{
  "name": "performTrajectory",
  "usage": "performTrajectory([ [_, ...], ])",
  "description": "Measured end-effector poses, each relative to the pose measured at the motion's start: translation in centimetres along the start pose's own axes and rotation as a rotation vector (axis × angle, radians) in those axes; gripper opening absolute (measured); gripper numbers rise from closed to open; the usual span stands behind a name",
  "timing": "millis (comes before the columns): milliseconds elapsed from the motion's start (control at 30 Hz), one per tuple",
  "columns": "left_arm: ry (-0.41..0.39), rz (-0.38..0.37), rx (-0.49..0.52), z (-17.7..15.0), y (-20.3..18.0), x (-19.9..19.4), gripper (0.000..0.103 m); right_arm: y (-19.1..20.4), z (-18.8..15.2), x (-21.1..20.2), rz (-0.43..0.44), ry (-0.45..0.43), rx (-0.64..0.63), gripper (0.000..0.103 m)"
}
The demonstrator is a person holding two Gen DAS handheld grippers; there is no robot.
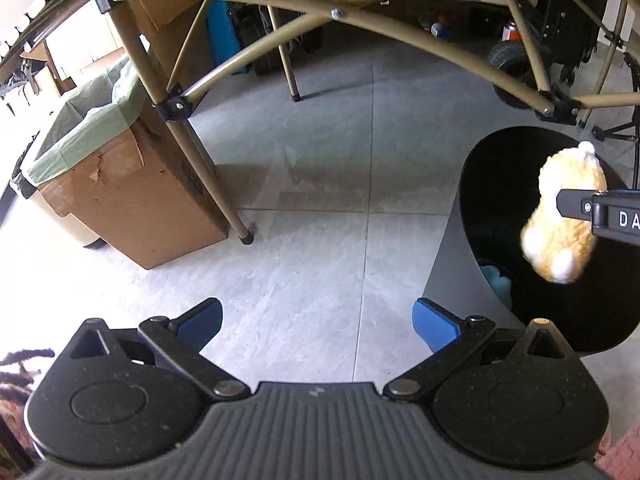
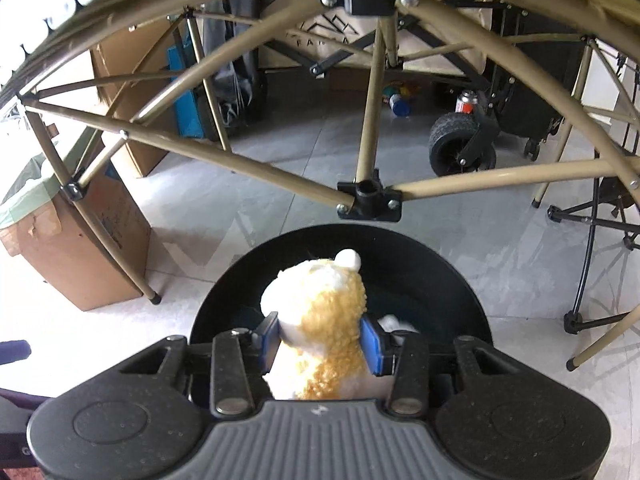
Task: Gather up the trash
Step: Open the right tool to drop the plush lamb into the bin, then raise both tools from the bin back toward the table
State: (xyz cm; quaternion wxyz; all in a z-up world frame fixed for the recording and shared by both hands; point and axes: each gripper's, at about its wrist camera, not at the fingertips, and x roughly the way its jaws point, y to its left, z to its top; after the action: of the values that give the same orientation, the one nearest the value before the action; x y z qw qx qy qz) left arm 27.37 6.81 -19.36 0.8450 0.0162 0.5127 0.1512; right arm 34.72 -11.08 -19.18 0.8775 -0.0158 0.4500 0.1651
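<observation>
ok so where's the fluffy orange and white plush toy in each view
Left wrist view: the fluffy orange and white plush toy hangs at the far right edge, pinched by the right gripper, over the round black bin.
Right wrist view: the toy sits bottom centre between the blue pads, above the same bin.
Shared landmark: the torn cardboard box with a green liner, on the left in both.

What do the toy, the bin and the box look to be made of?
Toy: plush fabric, curly orange and white pile. Bin: smooth black inside, matte grey outer wall, probably plastic or metal. Box: brown cardboard with torn edges, lined with a thin green plastic bag.
</observation>
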Motion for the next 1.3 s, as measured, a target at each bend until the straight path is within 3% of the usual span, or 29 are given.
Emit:
performTrajectory([
  [167, 0.019, 0.008, -0.01, 0.2, 0.0, 0.9, 0.103, 0.0, 0.1, 0.7, 0.022, 0.047, -0.003, 0.043],
  [233, 0.027, 0.013, -0.009, 0.2, 0.0, 1.2, 0.103, -0.1, 0.1, 0.9, 0.026, 0.067, 0.004, 0.05],
  [267, 0.03, 0.014, -0.008, 0.2, 0.0, 1.3, 0.103, -0.1, 0.0, 0.9, 0.023, 0.073, 0.006, 0.061],
  [300, 0.03, 0.014, -0.006, 0.2, -0.1, 1.3, 0.103, -0.1, 0.0, 0.9, 0.02, 0.08, 0.008, 0.078],
  [333, 0.029, 0.016, -0.003, 0.2, -0.1, 1.3, 0.103, -0.1, 0.0, 0.9, 0.019, 0.086, 0.009, 0.085],
  [500, 0.024, 0.021, 0.003, 0.1, -0.3, 1.3, 0.103, -0.1, -0.3, 1.1, -0.004, 0.113, 0.004, 0.103],
  [867, 0.005, 0.021, -0.017, 0.1, 0.1, 0.6, 0.103, -0.7, -0.7, 0.0, -0.032, 0.128, 0.026, 0.103],
  [1300, -0.06, -0.038, -0.003, 0.0, 0.4, -3.0, 0.103, -1.9, -0.8, -6.6, -0.026, 0.011, -0.016, 0.103],
])
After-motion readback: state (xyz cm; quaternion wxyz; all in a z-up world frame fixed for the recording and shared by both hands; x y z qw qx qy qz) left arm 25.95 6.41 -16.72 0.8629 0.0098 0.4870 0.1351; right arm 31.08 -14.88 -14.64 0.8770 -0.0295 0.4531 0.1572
